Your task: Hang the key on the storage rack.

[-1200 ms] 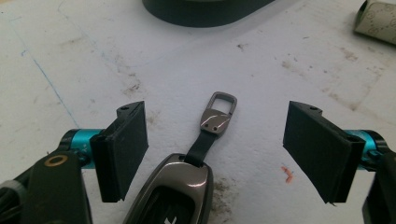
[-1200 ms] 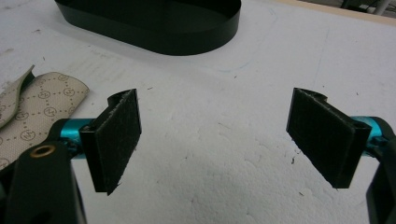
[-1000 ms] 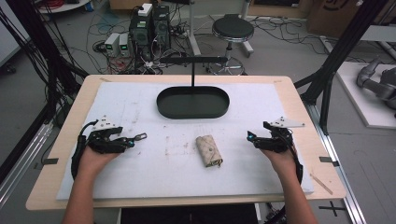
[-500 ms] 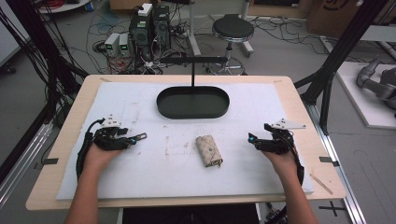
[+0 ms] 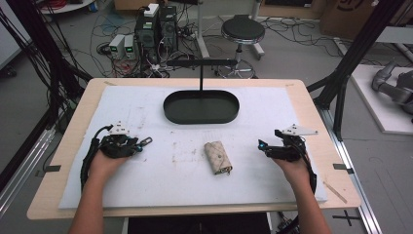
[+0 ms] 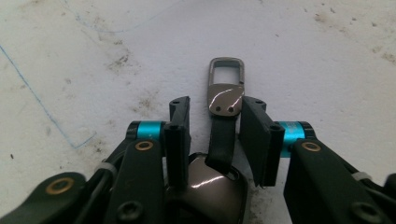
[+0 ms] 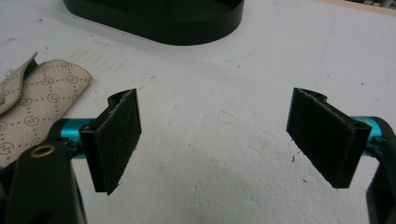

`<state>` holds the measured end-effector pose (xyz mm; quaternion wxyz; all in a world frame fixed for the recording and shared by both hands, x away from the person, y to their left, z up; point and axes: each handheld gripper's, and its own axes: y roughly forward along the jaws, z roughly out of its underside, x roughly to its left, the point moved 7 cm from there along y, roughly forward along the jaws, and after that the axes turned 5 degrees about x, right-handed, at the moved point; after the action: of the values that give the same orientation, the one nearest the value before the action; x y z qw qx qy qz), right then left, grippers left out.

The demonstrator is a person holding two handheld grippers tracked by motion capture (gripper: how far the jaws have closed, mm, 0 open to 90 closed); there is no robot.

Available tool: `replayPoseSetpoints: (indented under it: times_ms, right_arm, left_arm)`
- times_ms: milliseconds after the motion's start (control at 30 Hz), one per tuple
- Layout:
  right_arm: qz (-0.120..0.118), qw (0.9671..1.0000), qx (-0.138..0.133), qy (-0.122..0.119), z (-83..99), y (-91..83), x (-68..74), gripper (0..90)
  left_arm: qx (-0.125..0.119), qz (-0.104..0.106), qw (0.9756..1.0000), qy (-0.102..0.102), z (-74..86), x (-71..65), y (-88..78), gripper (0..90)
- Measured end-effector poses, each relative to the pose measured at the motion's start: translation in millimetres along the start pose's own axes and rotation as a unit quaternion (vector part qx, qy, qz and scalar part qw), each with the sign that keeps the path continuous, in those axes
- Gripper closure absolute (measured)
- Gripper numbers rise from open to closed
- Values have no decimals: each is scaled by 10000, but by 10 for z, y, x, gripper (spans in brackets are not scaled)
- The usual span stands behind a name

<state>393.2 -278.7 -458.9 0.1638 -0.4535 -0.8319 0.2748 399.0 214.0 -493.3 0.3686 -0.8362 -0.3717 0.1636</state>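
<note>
A dark key fob (image 6: 205, 184) with a black strap and a metal clasp (image 6: 226, 86) sits between the jaws of my left gripper (image 6: 215, 105). The jaws stand narrow and press against the fob's body, and the clasp lies on the white mat ahead of them. In the high view the left gripper (image 5: 138, 145) rests at the mat's left, with the clasp (image 5: 146, 141) poking out to the right. A beige patterned key pouch (image 5: 217, 157) lies mid-mat, also seen as the pouch (image 7: 32, 109) left of my right gripper (image 7: 215, 135). The right gripper (image 5: 263, 146) is open and holds nothing.
A black oval tray (image 5: 201, 106) with an upright T-shaped stand (image 5: 200, 68) sits at the back centre of the white mat (image 5: 292, 112). Its front wall shows in the right gripper view as the tray (image 7: 159, 23). The wooden table edge (image 5: 341, 161) borders the mat.
</note>
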Motion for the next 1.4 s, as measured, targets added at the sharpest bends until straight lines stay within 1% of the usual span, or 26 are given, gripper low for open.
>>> replayPoseSetpoints:
  times_ms: [33, 100, 233, 300, 367, 467, 633, 667, 767, 833, 933, 1000, 1033, 1067, 1100, 1133, 1233, 1267, 1300, 1333, 1367, 1400]
  right_arm:
    - [0, 10000, 0, 0, 0, 0, 0, 183]
    - [7, 10000, 9, 19, 1, -4, 0, 183]
    - [-8, 10000, -2, 19, 0, -6, 4, 183]
    - [-20, 10000, 4, 8, 1, -10, 8, 183]
    - [-22, 10000, -4, -2, 0, -11, 10, 183]
    - [-25, 10000, -12, -4, -2, -12, 13, 183]
    - [-27, 10000, -15, 8, -4, -14, 19, 183]
    - [-29, 10000, -12, 7, -4, -15, 19, 183]
    - [-39, 10000, -21, 19, -6, -14, 20, 183]
    - [-52, 10000, -33, 19, -9, -14, 21, 183]
    - [-45, 10000, -40, 10, -11, -13, 23, 183]
    - [-38, 10000, -45, 19, -5, -16, 24, 183]
    - [-51, 10000, -53, 33, -2, -18, 26, 183]
    - [-48, 10000, -49, 29, 2, -17, 23, 183]
    - [-48, 10000, -49, 29, 2, -17, 23, 183]
    - [-51, 10000, -56, 40, 2, -11, 26, 183]
    - [-60, 10000, -35, 17, 3, -5, 36, 183]
    - [-74, 10000, -22, -8, 3, 6, 47, 183]
    - [-81, 10000, -20, -7, 4, 11, 53, 183]
    - [-81, 10000, -20, -7, 4, 11, 53, 183]
    - [-95, 10000, -8, -14, 5, 14, 58, 183]
    - [-98, 10000, -3, -13, 6, 23, 68, 183]
  left_arm:
    - [0, 0, 10000, 0, 0, 0, 0, 661]
    - [-16, 65, 9999, 123, 2, -28, -1, 728]
    - [-34, 23, 9999, 155, 5, -36, -5, 742]
    - [-67, 25, 9998, 188, 10, -48, -23, 805]
    - [-82, -49, 9997, 240, 21, -56, -26, 810]
    - [-104, -40, 9997, 204, 21, -59, -30, 818]
    - [-152, -52, 9995, 267, 8, -73, -71, 854]
    - [-216, -52, 9993, 285, -3, -80, -95, 854]
    - [-469, 13, 9985, 267, -52, -89, -189, 865]
    - [-628, 25, 9978, 208, -93, -92, -240, 866]
    - [-892, 121, 9959, 76, -181, -101, -316, 866]
    - [-931, 124, 9956, 77, -202, -105, -332, 866]
    - [-997, 145, 9949, 61, -234, -112, -352, 866]
    - [-1111, 199, 9936, 50, -306, -121, -386, 866]
    - [-1111, 199, 9936, 50, -306, -121, -386, 866]
    - [-1174, 261, 9927, 3, -368, -125, -399, 866]
    - [-1212, 265, 9923, -19, -438, -119, -410, 865]
    - [-1236, 261, 9920, -33, -479, -116, -418, 865]
    - [-1293, 287, 9912, -33, -561, -118, -433, 865]
    - [-1293, 287, 9912, -33, -561, -118, -433, 865]
    - [-1335, 306, 9906, -26, -624, -122, -442, 865]
    - [-1334, 330, 9905, 5, -674, -126, -447, 865]
